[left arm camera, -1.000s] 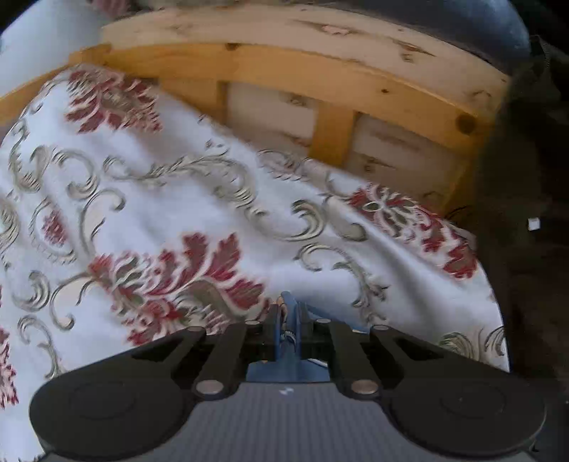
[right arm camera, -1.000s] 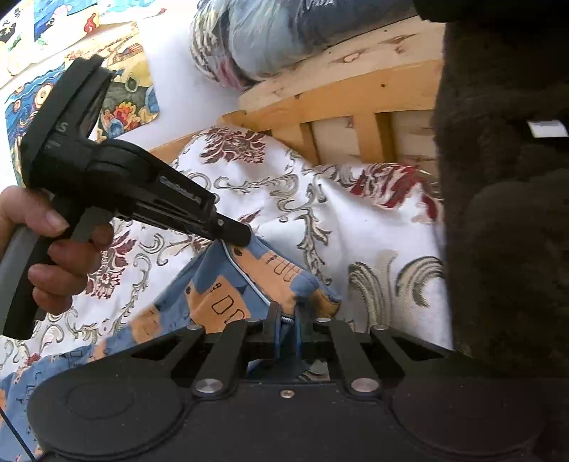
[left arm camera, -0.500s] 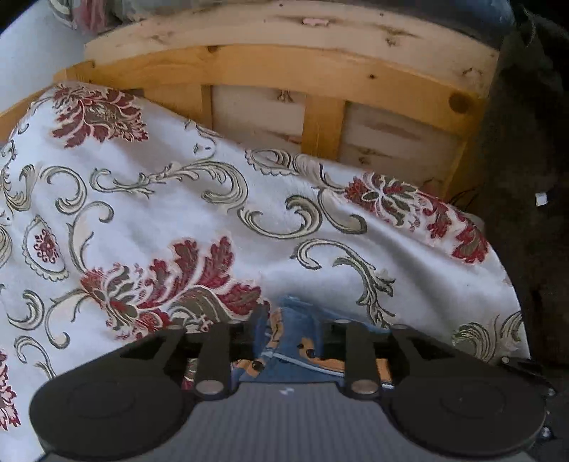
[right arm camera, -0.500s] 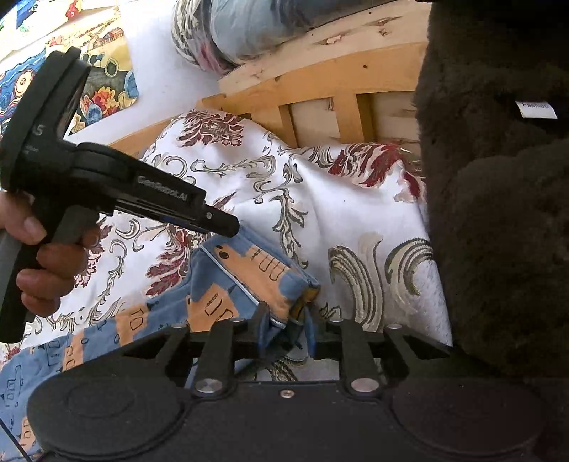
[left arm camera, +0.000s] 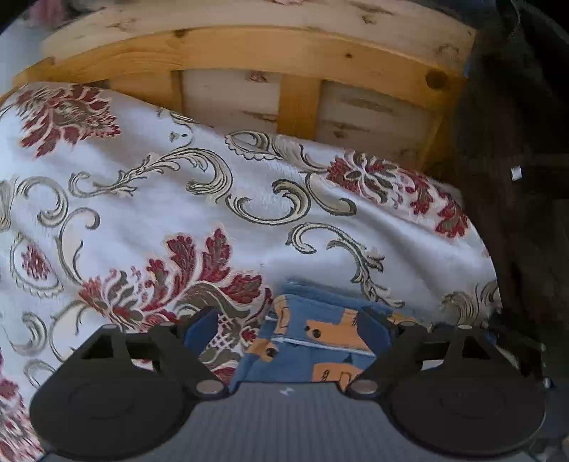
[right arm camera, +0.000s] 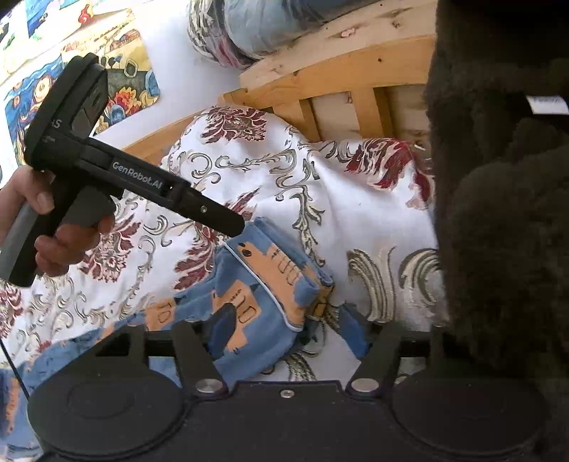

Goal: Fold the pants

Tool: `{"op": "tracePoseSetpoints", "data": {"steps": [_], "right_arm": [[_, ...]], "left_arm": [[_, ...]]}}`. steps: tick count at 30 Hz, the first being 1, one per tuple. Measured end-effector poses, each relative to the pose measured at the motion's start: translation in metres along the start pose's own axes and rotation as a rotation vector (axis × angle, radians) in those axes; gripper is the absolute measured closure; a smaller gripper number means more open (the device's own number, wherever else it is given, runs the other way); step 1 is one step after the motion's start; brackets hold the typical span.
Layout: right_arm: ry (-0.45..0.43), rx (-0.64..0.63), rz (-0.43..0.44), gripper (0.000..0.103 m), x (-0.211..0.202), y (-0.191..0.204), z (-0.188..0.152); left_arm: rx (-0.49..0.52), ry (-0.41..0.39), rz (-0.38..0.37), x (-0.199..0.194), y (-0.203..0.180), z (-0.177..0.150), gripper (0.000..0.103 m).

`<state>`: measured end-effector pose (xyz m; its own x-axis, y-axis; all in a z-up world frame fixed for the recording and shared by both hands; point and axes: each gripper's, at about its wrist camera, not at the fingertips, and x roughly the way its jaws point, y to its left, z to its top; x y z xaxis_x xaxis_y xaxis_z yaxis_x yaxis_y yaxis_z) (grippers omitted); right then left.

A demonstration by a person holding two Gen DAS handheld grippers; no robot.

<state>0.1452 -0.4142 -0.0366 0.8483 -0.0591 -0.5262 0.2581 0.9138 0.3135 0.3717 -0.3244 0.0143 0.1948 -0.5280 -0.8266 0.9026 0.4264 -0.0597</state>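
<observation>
Small blue pants with orange patches [right arm camera: 256, 295] lie on a white bedspread with red flowers [right arm camera: 373, 220]. Their waistband end lies near the dark blanket, and the legs run down to the left. My right gripper [right arm camera: 288, 330] is open, its fingers [right arm camera: 222, 323] either side of the waistband corner. My left gripper [left arm camera: 288, 330] is open too, with the pants' edge [left arm camera: 320, 341] lying between and below its fingers. The left gripper also shows in the right wrist view [right arm camera: 227, 222], its tip just above the pants' far edge.
A wooden slatted bed frame [left arm camera: 298, 106] stands behind the bedspread. A dark brown fuzzy blanket [right arm camera: 498, 213] rises at the right. Bundled fabric [right arm camera: 256, 32] sits on top of the frame. Colourful pictures [right arm camera: 89, 81] hang on the wall at left.
Both grippers were shut on the pants' waistband edge. Both have opened, and the pants have dropped onto the bedspread.
</observation>
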Motion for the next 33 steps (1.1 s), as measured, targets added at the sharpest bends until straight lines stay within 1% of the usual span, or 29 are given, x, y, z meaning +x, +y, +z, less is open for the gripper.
{"op": "tracePoseSetpoints", "data": {"steps": [1, 3, 5, 7, 9, 12, 13, 14, 17, 19, 21, 22, 23, 24, 26, 27, 28, 29, 30, 31, 32, 33], "right_arm": [[-0.003, -0.005, -0.002, 0.033, 0.0, 0.0, -0.001], [-0.01, -0.014, -0.013, 0.035, 0.002, 0.001, -0.001], [-0.023, -0.02, -0.044, 0.041, 0.003, 0.002, -0.002], [-0.035, -0.021, -0.067, 0.048, 0.006, 0.002, -0.002], [-0.046, -0.022, -0.085, 0.053, 0.008, 0.001, -0.003], [-0.058, -0.012, -0.096, 0.061, 0.009, -0.001, -0.003], [-0.06, -0.009, -0.096, 0.062, 0.009, -0.003, -0.003], [-0.06, -0.008, -0.095, 0.063, 0.009, -0.004, -0.003], [-0.06, -0.012, -0.091, 0.063, 0.009, -0.004, -0.004], [-0.058, -0.015, -0.089, 0.063, 0.01, -0.003, -0.004], [-0.057, -0.015, -0.087, 0.062, 0.01, -0.003, -0.004], [-0.057, -0.016, -0.085, 0.062, 0.01, -0.003, -0.004], [-0.057, -0.016, -0.085, 0.062, 0.01, -0.004, -0.004], [-0.057, -0.015, -0.084, 0.062, 0.01, -0.003, -0.004], [-0.057, -0.016, -0.082, 0.061, 0.01, -0.003, -0.004], [-0.057, -0.018, -0.082, 0.061, 0.01, -0.003, -0.004], [-0.057, -0.019, -0.082, 0.061, 0.01, -0.003, -0.004], [-0.057, -0.018, -0.081, 0.061, 0.01, -0.003, -0.004], [-0.057, -0.015, -0.081, 0.062, 0.01, -0.004, -0.004], [-0.058, -0.012, -0.084, 0.066, 0.01, -0.004, -0.003], [-0.057, -0.009, -0.089, 0.068, 0.01, -0.005, -0.003], [-0.057, -0.008, -0.093, 0.07, 0.01, -0.005, -0.003]], "left_arm": [[0.032, 0.017, -0.001, 0.001, 0.0, 0.003, 0.009], [0.098, 0.036, 0.001, 0.005, 0.0, 0.007, 0.009], [0.134, 0.043, -0.012, 0.01, 0.002, 0.009, 0.009], [0.13, 0.032, -0.029, 0.016, 0.006, 0.01, 0.011], [0.096, 0.021, -0.051, 0.023, 0.012, 0.008, 0.013], [0.066, 0.017, -0.092, 0.034, 0.019, 0.004, 0.02], [0.064, 0.015, -0.093, 0.037, 0.02, 0.003, 0.026], [0.059, 0.012, -0.091, 0.04, 0.021, 0.003, 0.028], [0.039, 0.009, -0.13, 0.039, 0.027, 0.004, 0.028], [0.051, 0.011, -0.162, 0.035, 0.029, 0.004, 0.027], [0.069, 0.022, -0.178, 0.032, 0.03, 0.004, 0.024], [0.073, 0.027, -0.185, 0.031, 0.03, 0.003, 0.024], [0.073, 0.031, -0.185, 0.032, 0.029, 0.002, 0.027], [0.072, 0.036, -0.184, 0.032, 0.029, 0.001, 0.029], [0.072, 0.038, -0.167, 0.035, 0.028, 0.0, 0.047], [0.065, 0.037, -0.155, 0.036, 0.028, 0.0, 0.051], [0.055, 0.035, -0.146, 0.038, 0.029, 0.0, 0.056], [0.041, 0.035, -0.15, 0.039, 0.03, 0.001, 0.069], [0.031, 0.029, -0.162, 0.039, 0.029, 0.001, 0.076], [0.032, 0.022, -0.152, 0.038, 0.028, 0.001, 0.078], [0.054, 0.007, -0.137, 0.035, 0.024, 0.001, 0.083], [0.08, -0.008, -0.122, 0.034, 0.02, 0.0, 0.085]]}}
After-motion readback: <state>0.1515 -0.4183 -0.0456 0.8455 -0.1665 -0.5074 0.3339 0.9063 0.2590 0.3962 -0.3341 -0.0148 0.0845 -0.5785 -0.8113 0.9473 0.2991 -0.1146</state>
